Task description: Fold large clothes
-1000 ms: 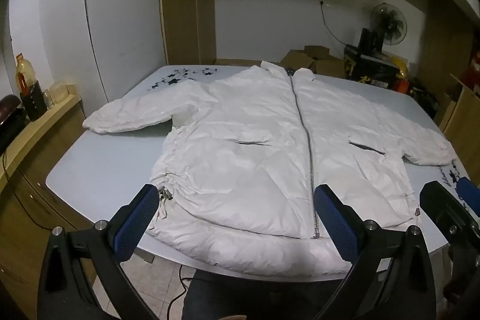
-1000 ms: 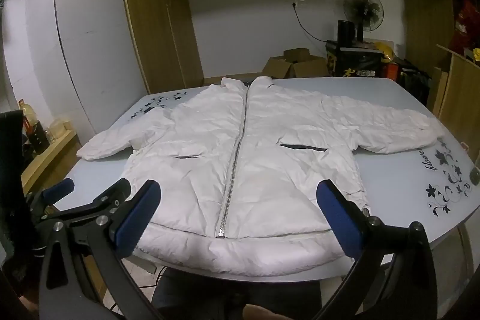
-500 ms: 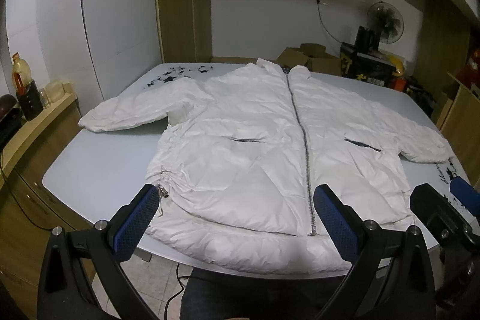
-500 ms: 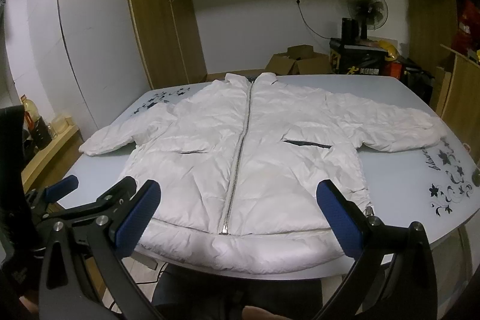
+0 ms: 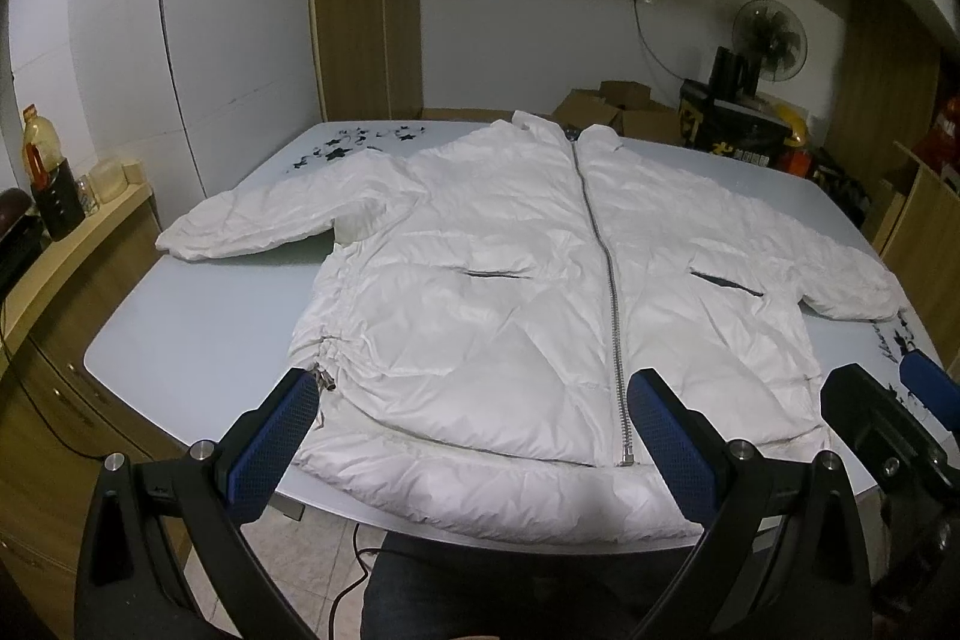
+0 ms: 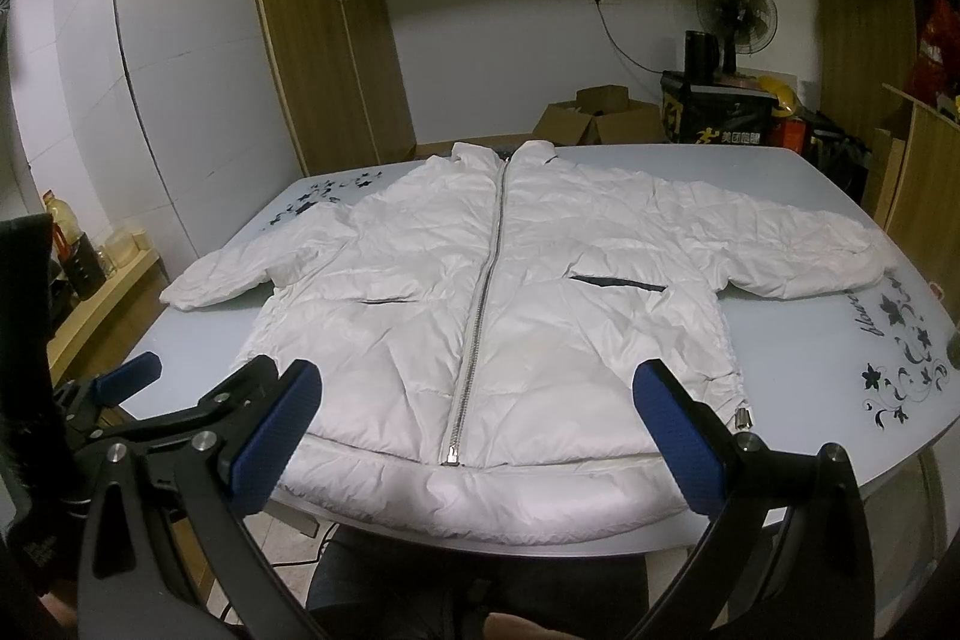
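Observation:
A white padded jacket lies flat and zipped on the pale blue table, collar at the far side, both sleeves spread outward, hem at the near edge. My left gripper hangs open above the hem's left half, holding nothing. My right gripper is open too, over the hem near the zipper's lower end. Each gripper shows at the edge of the other's view: the right one and the left one.
A wooden sideboard with bottles runs along the left. Cardboard boxes, a black crate and a fan stand behind the table. A wooden cabinet is at the right. The person's legs show below the table edge.
Both grippers have risen and tilted slightly, so the jacket sits a little lower and nearer in each view. Jacket and jaws are unchanged.

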A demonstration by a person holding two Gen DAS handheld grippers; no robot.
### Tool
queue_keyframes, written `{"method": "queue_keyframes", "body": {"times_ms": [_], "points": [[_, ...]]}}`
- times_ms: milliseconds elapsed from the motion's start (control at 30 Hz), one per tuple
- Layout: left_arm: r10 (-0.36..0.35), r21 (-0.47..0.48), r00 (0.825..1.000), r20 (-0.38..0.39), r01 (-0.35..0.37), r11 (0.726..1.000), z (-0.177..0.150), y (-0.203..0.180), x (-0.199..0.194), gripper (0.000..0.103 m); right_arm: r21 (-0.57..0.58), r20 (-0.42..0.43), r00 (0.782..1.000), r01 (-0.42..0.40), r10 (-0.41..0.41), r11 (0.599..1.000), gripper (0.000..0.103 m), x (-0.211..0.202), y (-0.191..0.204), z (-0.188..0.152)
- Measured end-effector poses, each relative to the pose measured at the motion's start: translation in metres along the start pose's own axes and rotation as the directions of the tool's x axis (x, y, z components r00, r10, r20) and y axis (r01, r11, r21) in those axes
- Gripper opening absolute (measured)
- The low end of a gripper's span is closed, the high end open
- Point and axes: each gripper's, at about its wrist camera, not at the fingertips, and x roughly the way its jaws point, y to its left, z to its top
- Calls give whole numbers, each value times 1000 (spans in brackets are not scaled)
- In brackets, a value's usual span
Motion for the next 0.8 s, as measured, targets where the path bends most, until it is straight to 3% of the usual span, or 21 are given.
{"method": "queue_keyframes", "body": {"times_ms": [800], "points": [[3, -3, 1000, -17, -3, 1000, -5, 2, 3, 103, 1, -6, 1000, -4, 4, 1000, 103, 1, 3, -1]]}}
